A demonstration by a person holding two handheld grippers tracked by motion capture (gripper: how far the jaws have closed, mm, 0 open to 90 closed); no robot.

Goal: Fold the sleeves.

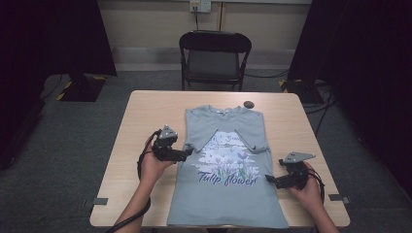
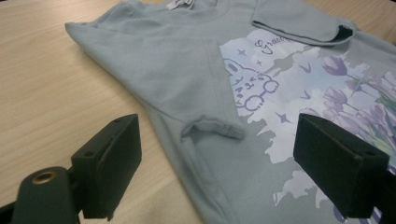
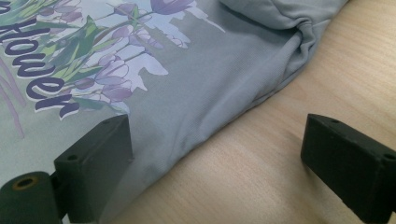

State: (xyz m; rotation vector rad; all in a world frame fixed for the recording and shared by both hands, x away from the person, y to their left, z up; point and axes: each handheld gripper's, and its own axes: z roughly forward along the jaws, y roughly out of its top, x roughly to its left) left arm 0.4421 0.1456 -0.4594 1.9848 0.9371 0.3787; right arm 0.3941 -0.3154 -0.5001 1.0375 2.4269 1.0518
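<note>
- The grey T-shirt [image 1: 228, 194] lay flat in the middle of the wooden table [image 1: 141, 116], collar at the far end, hem at the near edge, so its long axis ran near to far; both sleeves were already folded in over the chest print.
- The left gripper [image 1: 187, 152] sat at the shirt's left side edge, level with the folded left sleeve [image 2: 187, 88]; its jaws stood wide apart, gripping nothing, and straddled that edge.
- The right gripper [image 1: 266, 179] sat at the shirt's right side edge, nearer the person, by the "Tulip flower" lettering [image 3: 32, 60]; its jaws were likewise spread and empty.
- Each side edge lay just ahead of its own gripper, so each hand seemed placed to pinch its own side.
</note>
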